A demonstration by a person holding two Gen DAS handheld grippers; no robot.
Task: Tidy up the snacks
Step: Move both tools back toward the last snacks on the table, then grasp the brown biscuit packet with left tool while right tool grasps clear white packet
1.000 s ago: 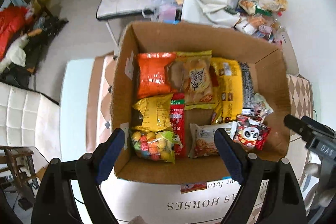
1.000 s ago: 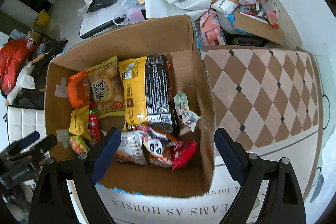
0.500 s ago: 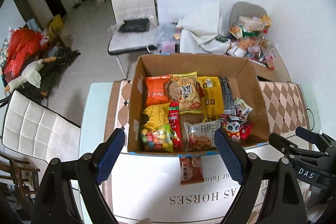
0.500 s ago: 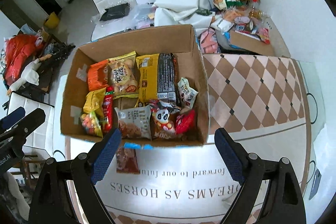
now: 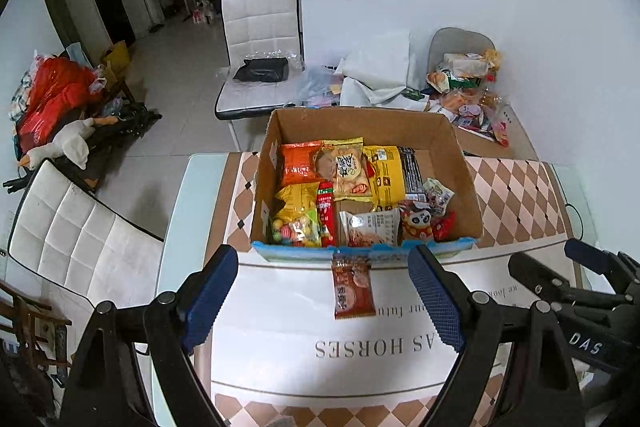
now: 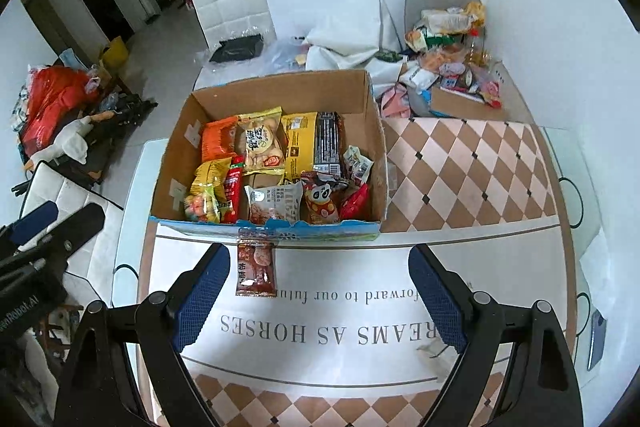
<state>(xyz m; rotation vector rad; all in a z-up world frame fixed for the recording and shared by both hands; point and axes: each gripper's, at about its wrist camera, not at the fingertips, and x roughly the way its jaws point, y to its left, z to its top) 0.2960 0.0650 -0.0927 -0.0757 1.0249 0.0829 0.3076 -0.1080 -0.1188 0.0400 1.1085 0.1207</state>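
A cardboard box (image 5: 466,179) (image 6: 376,131) on the table holds several snack packs: orange, yellow, a red stick, a candy bag, a cookie bag and a panda pack (image 5: 416,223) (image 6: 322,201). A brown-red snack packet (image 5: 353,289) (image 6: 256,267) lies on the tablecloth just in front of the box. My left gripper (image 5: 324,297) is open and empty, held back above the cloth. My right gripper (image 6: 318,293) is open and empty too; it also shows at the right of the left wrist view (image 5: 560,271). The left gripper shows at the left edge of the right wrist view (image 6: 52,223).
The tablecloth (image 5: 360,347) has a checked border and printed words. A second pile of snacks (image 5: 468,87) (image 6: 448,47) lies on a chair and open box behind the table. White chairs (image 5: 260,39) (image 5: 80,235) stand behind and to the left.
Both grippers have pulled back and up from the box, which now looks smaller and farther. The brown-red packet in front of the box has come into view.
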